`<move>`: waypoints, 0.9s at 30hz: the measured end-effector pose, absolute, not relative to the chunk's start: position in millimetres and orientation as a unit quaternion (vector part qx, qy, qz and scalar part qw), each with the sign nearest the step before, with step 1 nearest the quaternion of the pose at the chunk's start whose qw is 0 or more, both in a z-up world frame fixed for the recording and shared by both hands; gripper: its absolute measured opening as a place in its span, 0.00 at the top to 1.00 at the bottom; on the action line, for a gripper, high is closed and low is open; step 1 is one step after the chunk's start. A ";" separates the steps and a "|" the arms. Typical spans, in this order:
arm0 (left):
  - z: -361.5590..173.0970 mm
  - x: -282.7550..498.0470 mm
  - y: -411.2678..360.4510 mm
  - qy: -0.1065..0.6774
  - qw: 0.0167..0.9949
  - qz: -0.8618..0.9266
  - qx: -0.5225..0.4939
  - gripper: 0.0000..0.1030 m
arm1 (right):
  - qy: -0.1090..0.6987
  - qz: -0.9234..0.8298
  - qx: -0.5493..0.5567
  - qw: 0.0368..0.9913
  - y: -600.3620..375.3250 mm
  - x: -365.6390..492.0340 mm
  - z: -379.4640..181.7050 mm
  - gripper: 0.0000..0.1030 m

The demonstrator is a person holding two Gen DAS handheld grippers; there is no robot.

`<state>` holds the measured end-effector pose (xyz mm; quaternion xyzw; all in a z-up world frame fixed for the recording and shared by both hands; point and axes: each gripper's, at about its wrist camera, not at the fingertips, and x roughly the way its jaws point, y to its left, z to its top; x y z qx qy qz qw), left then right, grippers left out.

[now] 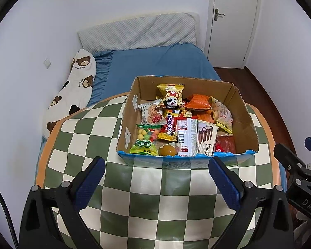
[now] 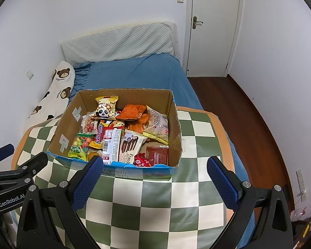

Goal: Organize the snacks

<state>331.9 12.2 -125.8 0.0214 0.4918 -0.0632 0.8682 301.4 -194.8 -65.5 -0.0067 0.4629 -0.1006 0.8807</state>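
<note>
An open cardboard box (image 1: 243,114) (image 2: 175,122) stands on a green-and-white checkered mat (image 1: 151,197) (image 2: 155,203). It holds several snack packs: a yellow panda bag (image 1: 172,96) (image 2: 105,106), an orange bag (image 1: 198,101) (image 2: 132,112), a green candy bag (image 1: 146,139) (image 2: 80,145), a Franzi wafer pack (image 1: 206,138) (image 2: 130,145) and a red pack (image 1: 226,144) (image 2: 157,154). My left gripper (image 1: 156,167) is open and empty, just in front of the box. My right gripper (image 2: 155,167) is open and empty, also at the box's near edge.
The mat lies on a bed with a blue sheet (image 1: 155,64) (image 2: 134,74). A bear-print pillow (image 1: 74,95) (image 2: 56,91) lies along the left wall. A grey pillow (image 1: 139,33) stands at the head. A white door (image 1: 232,20) (image 2: 213,25) and wooden floor (image 2: 238,114) are to the right.
</note>
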 end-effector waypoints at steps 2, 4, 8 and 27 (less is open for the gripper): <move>-125.5 331.6 11.7 0.491 0.869 -0.063 0.022 0.01 | 0.463 -0.101 -0.006 0.881 -193.9 301.5 -65.7 0.01; -125.3 331.5 11.3 0.490 0.869 -0.064 0.022 0.01 | 0.462 -0.099 -0.006 0.881 -193.6 301.4 -64.7 0.01; -122.8 330.9 10.9 0.488 0.870 -0.064 0.023 0.01 | 0.460 -0.096 -0.007 0.883 -193.7 301.0 -62.0 0.01; -114.4 332.8 12.3 0.482 0.874 -0.062 0.022 0.01 | 0.458 -0.091 -0.009 0.884 -192.2 301.5 -57.8 0.01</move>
